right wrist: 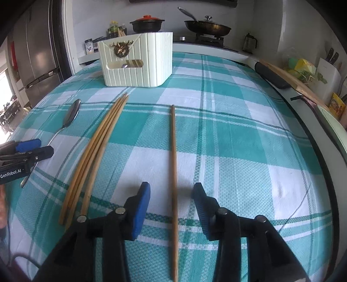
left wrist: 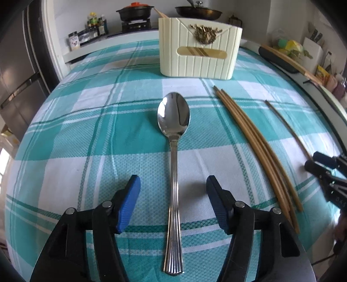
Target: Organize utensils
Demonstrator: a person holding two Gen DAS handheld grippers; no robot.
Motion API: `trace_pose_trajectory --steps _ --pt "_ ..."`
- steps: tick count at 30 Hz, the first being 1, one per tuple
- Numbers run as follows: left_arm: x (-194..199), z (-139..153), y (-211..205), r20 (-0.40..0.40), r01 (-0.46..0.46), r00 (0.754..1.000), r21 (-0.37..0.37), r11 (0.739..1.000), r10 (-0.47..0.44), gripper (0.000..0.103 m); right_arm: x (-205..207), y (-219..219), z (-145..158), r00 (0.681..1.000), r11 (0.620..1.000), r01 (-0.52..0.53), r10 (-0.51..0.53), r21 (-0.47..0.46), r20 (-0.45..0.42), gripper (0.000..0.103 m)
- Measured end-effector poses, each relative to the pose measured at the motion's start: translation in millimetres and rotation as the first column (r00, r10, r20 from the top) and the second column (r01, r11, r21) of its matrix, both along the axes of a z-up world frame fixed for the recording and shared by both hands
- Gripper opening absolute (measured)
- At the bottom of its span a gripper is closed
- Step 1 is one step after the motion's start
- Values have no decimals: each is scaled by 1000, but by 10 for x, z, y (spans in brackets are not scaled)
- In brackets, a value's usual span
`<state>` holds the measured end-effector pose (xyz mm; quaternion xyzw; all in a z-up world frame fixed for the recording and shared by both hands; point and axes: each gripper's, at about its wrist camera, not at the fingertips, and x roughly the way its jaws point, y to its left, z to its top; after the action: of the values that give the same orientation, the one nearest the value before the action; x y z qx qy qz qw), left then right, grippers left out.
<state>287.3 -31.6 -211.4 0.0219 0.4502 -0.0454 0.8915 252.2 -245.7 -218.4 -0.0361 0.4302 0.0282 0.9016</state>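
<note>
A steel spoon point(left wrist: 173, 156) lies lengthwise on the teal checked cloth, bowl pointing away. My left gripper point(left wrist: 173, 191) is open, its blue pads either side of the handle without touching it. To the right lie three bamboo chopsticks point(left wrist: 256, 143) bunched together and one single chopstick point(left wrist: 288, 132). In the right wrist view that single chopstick point(right wrist: 174, 173) runs between the pads of my right gripper point(right wrist: 172, 195), which is open and clear of it. The bunch point(right wrist: 97, 147) and the spoon point(right wrist: 71, 115) lie left of it. A cream utensil holder point(left wrist: 199, 47) point(right wrist: 138, 58) stands at the far side.
The cloth-covered table point(right wrist: 238, 134) ends at a rim on the right with a cutting board point(right wrist: 288, 78) and knife block behind. A stove with a black pot point(left wrist: 134, 12) and a pan point(left wrist: 197, 12) stands beyond the holder. A fridge point(right wrist: 36, 54) is at left.
</note>
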Motion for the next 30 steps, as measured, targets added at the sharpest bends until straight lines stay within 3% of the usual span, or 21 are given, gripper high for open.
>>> trace_pose_trajectory --steps 7,10,20,30 --pt "65 -45 96 -39 -21 999 20 1000 22 97 39 6 0 999 1000 -23 23 -1 -25 43" --pt "82 -67 137 -49 -18 999 19 1000 19 102 73 -15 4 998 999 -43 43 8 -47 44" --pt "328 4 155 -101 119 988 -18 993 -120 94 301 -39 53 965 984 -180 179 8 -190 45" --pt "818 14 -4 -151 152 977 15 988 -148 82 952 116 77 952 979 -204 201 10 -231 36"
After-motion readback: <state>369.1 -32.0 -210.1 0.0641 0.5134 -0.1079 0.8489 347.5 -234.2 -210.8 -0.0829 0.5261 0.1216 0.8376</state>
